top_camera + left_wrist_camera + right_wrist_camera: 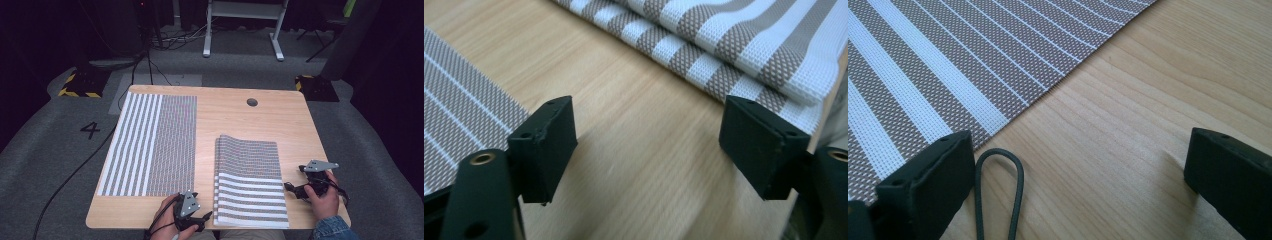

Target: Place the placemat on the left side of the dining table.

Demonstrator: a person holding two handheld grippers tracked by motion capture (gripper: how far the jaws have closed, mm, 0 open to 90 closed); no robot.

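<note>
A striped woven mat (150, 145) lies flat on the left half of the wooden table (240, 120). A second striped mat (250, 180) lies folded, in layers, at the front middle. My left gripper (200, 220) rests at the front edge between the two mats, open, with bare wood between its jaws. In the left gripper view the folded mat (734, 45) lies just beyond the jaws and the flat mat (459, 115) shows at the left. My right gripper (295, 191) sits right of the folded mat, open. In the right gripper view, the mat's edge (948, 75) lies ahead.
A round cable hole (252, 102) sits near the table's far edge. A thin dark cord loop (998, 190) lies on the wood by the right gripper's left jaw. Beyond the table are grey carpet, a white desk frame (242, 30) and cables.
</note>
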